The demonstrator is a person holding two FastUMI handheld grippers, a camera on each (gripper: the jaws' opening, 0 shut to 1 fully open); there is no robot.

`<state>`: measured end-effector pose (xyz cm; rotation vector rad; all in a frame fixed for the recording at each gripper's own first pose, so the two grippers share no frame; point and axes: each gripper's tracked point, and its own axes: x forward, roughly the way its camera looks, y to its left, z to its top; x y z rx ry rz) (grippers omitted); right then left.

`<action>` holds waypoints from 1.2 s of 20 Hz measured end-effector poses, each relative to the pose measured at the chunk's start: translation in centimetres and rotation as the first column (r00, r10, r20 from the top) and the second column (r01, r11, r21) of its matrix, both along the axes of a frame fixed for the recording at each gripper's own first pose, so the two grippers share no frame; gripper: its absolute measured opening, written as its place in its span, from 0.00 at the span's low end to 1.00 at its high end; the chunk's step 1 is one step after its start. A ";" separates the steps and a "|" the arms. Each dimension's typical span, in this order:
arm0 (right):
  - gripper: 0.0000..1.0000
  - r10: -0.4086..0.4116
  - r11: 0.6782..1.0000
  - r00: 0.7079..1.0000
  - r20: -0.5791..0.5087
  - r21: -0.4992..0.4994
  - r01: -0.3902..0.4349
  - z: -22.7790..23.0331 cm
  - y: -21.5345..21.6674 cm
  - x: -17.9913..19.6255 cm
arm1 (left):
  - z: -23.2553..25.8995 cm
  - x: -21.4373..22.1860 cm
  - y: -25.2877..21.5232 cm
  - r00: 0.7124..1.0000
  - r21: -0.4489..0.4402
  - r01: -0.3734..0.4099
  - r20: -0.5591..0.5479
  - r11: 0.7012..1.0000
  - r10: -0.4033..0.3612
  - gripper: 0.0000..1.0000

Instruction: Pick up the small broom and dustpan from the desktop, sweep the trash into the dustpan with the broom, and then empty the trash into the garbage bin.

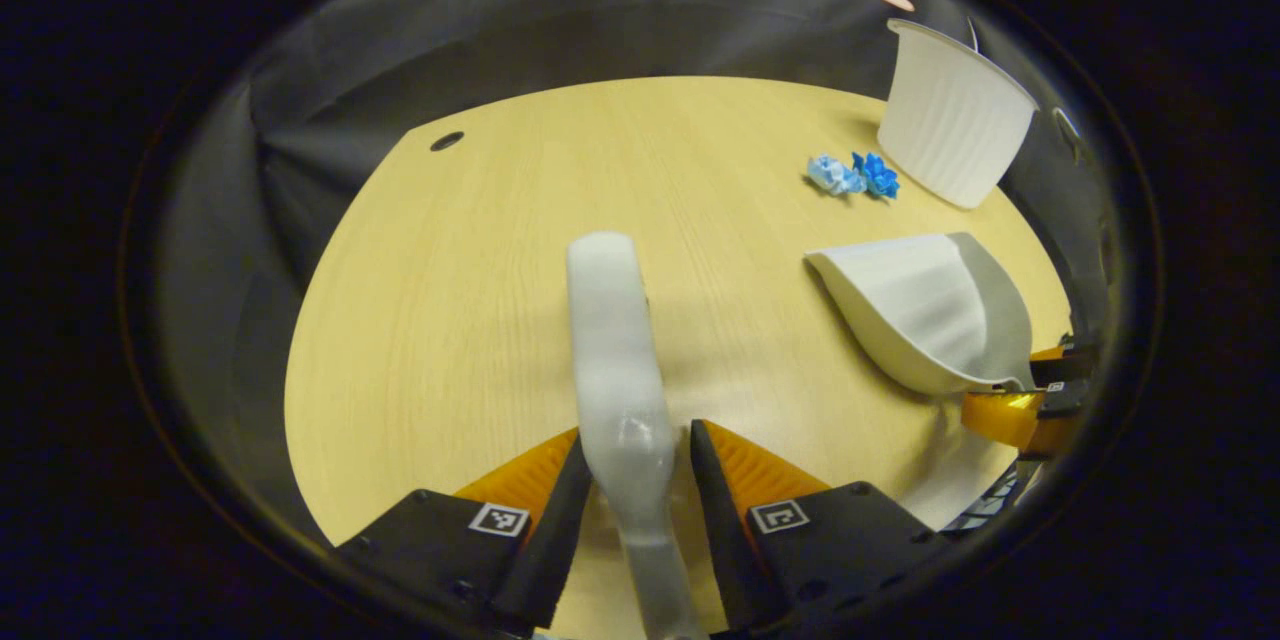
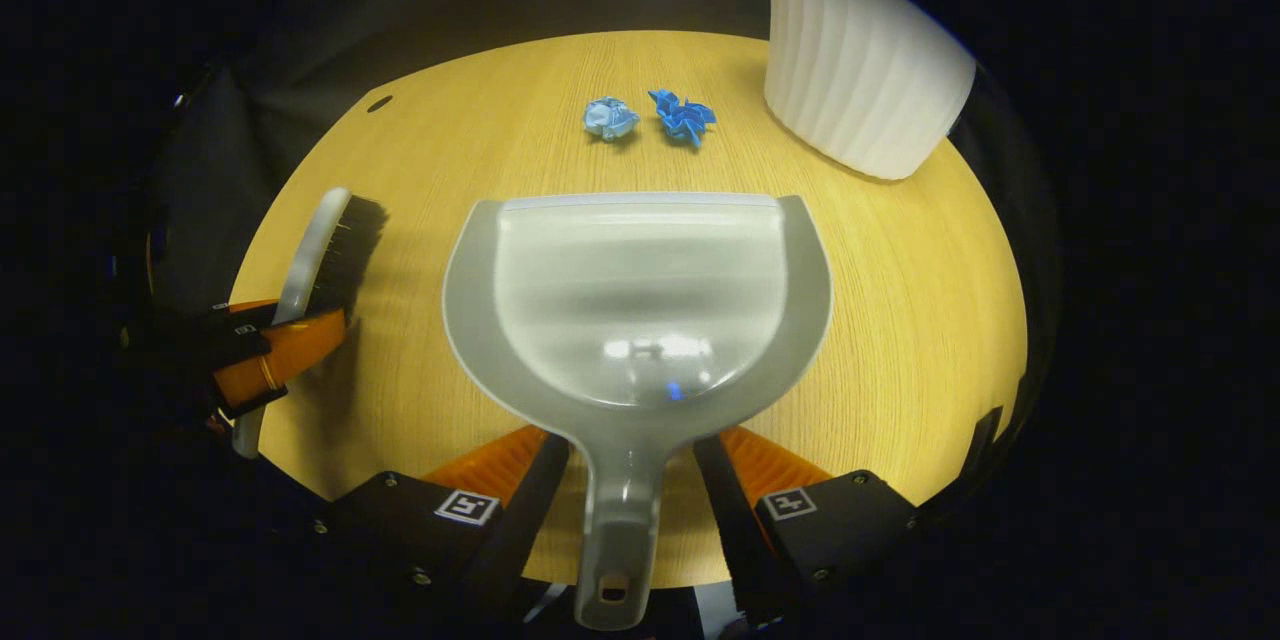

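Translucent grey plastic forms the dustpan [image 2: 640, 305], which lies flat on the light wooden tabletop [image 2: 900, 320] with its open lip facing two crumpled blue paper scraps [image 2: 650, 118]. Its handle runs back between the fingers of the right hand-held gripper [image 2: 632, 480], which flank it closely; actual contact cannot be told. Left of the dustpan, the small broom [image 2: 325, 255], black bristles turned toward the pan, has its pale handle between the left hand-held gripper [image 1: 638, 468] fingers, seemingly clamped. Beyond the dustpan, right of the scraps, stands a white ribbed garbage bin [image 2: 860, 70].
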<state>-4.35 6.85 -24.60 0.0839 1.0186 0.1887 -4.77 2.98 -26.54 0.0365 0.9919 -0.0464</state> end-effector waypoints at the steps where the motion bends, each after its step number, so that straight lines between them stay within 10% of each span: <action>1: 0.75 0.004 1.000 1.000 -0.002 -0.002 -0.004 -0.1 0.0 0.0 | 0.0 0.1 0.1 1.000 0.005 0.002 -0.002 1.000 -0.002 0.60; 6: 0.73 0.028 1.000 1.000 -0.006 -0.010 -0.028 -0.5 -0.2 0.4 | 0.0 1.0 0.2 1.000 0.031 0.023 -0.001 0.999 -0.023 0.53; 8: 0.39 0.021 1.000 1.000 -0.005 -0.006 -0.021 -0.5 -0.2 0.7 | 0.2 1.3 0.1 0.999 0.032 0.037 0.005 0.999 -0.037 0.49; 12: 0.29 0.030 0.999 1.000 0.006 -0.015 -0.030 -0.8 -0.4 0.8 | 0.3 2.5 -0.2 0.998 0.029 0.066 0.018 0.997 -0.066 0.47; 24: 0.32 0.204 0.977 0.978 0.039 -0.064 -0.202 0.0 -5.2 2.1 | 0.7 12.5 -4.4 0.987 0.009 0.132 0.096 0.991 -0.132 0.46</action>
